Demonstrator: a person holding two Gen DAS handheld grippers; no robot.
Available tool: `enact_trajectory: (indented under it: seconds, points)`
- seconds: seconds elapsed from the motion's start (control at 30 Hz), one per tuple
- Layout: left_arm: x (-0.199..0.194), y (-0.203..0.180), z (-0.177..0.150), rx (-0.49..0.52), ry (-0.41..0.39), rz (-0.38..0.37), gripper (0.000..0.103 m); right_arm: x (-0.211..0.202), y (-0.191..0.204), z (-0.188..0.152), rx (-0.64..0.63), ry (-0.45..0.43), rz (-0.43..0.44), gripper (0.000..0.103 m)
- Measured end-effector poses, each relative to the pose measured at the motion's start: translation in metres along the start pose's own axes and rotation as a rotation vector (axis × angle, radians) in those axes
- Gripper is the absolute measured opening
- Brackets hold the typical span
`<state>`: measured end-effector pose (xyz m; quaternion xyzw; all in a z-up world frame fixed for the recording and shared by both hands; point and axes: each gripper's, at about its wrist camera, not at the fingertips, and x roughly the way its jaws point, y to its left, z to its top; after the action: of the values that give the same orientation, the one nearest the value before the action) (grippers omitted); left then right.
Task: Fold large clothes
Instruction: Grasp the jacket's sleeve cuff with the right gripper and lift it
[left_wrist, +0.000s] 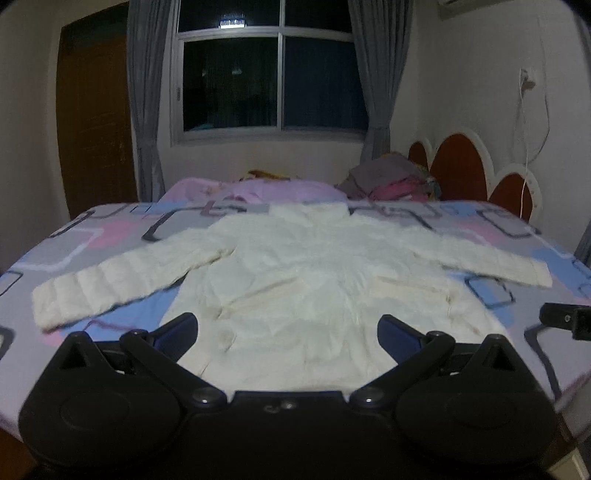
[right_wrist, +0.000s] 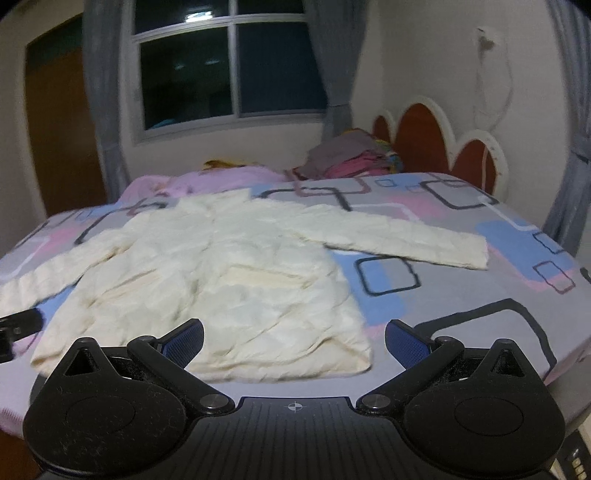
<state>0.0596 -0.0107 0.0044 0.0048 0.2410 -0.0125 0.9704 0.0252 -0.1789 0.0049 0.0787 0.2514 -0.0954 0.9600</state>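
A cream quilted jacket (left_wrist: 314, 273) lay flat on the bed (left_wrist: 517, 302), front up, with its collar toward the far side and its hem at the near edge. Both sleeves were spread outward: the left sleeve (left_wrist: 110, 284) ran down toward the bed's left edge, and the right sleeve (right_wrist: 399, 236) stretched out over the patterned sheet toward the headboard side. The body looked slightly rumpled, and the hem's right corner (right_wrist: 354, 358) rested on the sheet. The left gripper (left_wrist: 288, 328) hovered at the near edge above the hem, its jaws spread wide with nothing between them; the jacket's lower front showed in the gap. The right gripper (right_wrist: 294, 338) also stood wide apart and empty, above the hem's right corner, with one finger (right_wrist: 184, 338) over the fabric and the other over bare sheet. Whether either gripper touched the cloth could not be told. Beyond the jacket a lilac blanket (left_wrist: 258, 188) lay bunched along the far side, and a pile of clothes (left_wrist: 388, 177) sat beside a red scalloped headboard (left_wrist: 461, 170). Behind them a dark window (left_wrist: 269, 74) hung between grey curtains (left_wrist: 147, 92), with a brown door (left_wrist: 96, 122) to the left.
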Motion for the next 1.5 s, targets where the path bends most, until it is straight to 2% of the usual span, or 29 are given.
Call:
enact_trajectory:
  seconds: [0.07, 0.2, 0.3, 0.4, 0.6, 0.63, 0.67, 0.7, 0.9, 1.07, 1.17, 1.37, 1.4, 1.43, 1.5]
  points:
    - [0.019, -0.005, 0.007, -0.019, -0.025, -0.01, 0.103, 0.016, -0.017, 0.01, 0.029, -0.006, -0.004, 0.103]
    - [0.054, -0.016, 0.018, -0.073, -0.13, -0.04, 0.103, 0.064, -0.06, 0.033, 0.083, -0.013, -0.033, 0.103]
    - [0.094, -0.034, 0.035, -0.062, -0.081, -0.069, 0.103, 0.104, -0.1, 0.052, 0.133, -0.005, -0.069, 0.103]
    - [0.138, -0.062, 0.051, 0.029, 0.009, -0.032, 0.103, 0.14, -0.139, 0.067, 0.174, 0.012, -0.113, 0.103]
    - [0.206, -0.094, 0.068, 0.044, 0.078, -0.02, 0.103, 0.212, -0.228, 0.081, 0.3, 0.072, -0.192, 0.102]
    - [0.214, -0.098, 0.069, 0.047, 0.081, -0.022, 0.103, 0.221, -0.241, 0.081, 0.321, 0.082, -0.195, 0.081]
    - [0.222, -0.103, 0.071, 0.045, 0.084, -0.03, 0.103, 0.229, -0.249, 0.081, 0.341, 0.098, -0.195, 0.066]
    - [0.23, -0.108, 0.073, 0.042, 0.089, -0.031, 0.103, 0.239, -0.264, 0.079, 0.382, 0.125, -0.197, 0.058]
    - [0.265, -0.125, 0.081, 0.045, 0.135, -0.006, 0.103, 0.273, -0.318, 0.059, 0.587, 0.181, -0.178, 0.058]
    - [0.279, -0.129, 0.081, 0.065, 0.172, 0.027, 0.103, 0.287, -0.344, 0.043, 0.721, 0.169, -0.147, 0.058]
    - [0.287, -0.125, 0.083, 0.062, 0.199, 0.055, 0.103, 0.287, -0.352, 0.044, 0.741, 0.134, -0.135, 0.058]
    - [0.296, -0.104, 0.087, -0.01, 0.239, 0.11, 0.103, 0.287, -0.361, 0.047, 0.763, 0.095, -0.144, 0.058]
    - [0.295, -0.101, 0.089, -0.011, 0.239, 0.117, 0.103, 0.287, -0.361, 0.047, 0.762, 0.094, -0.152, 0.051]
    - [0.294, -0.1, 0.089, -0.009, 0.235, 0.121, 0.103, 0.288, -0.361, 0.048, 0.756, 0.096, -0.167, 0.041]
    - [0.292, -0.095, 0.089, -0.002, 0.231, 0.138, 0.103, 0.291, -0.363, 0.049, 0.761, 0.095, -0.179, 0.029]
